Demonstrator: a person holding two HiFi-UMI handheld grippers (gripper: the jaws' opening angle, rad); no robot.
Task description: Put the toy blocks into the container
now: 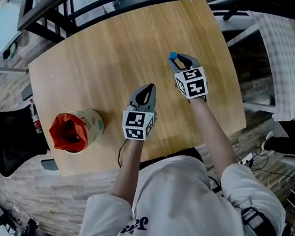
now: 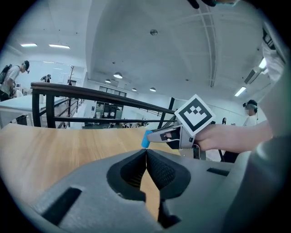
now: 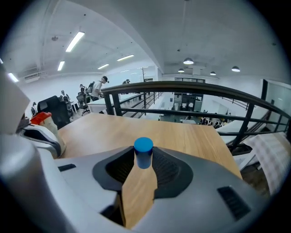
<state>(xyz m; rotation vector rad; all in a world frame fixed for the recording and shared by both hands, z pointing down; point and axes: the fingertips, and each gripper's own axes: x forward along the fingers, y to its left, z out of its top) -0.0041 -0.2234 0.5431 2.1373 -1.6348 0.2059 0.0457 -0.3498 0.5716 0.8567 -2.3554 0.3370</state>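
Head view showed a person at a wooden worktop (image 1: 127,42) with a gripper in each hand. The right gripper (image 1: 175,60) was clamped on a small blue cylinder block (image 3: 143,152), pinched upright at the very tips of its jaws and apparently raised off the wood. The left gripper (image 1: 145,94) was closed on nothing, its jaws meeting with only worktop showing below them. The container (image 1: 89,123), a pale tub with a red lining, lay well apart at the worktop's left, near the front edge, and looked tipped on its side.

The carry looked the risky part. A round block held by so little could twist or slip free on the way across, then roll off the edge. The left gripper stood between block and container, so a straight path risked a knock. A release short of the red mouth would leave the block on the worktop.
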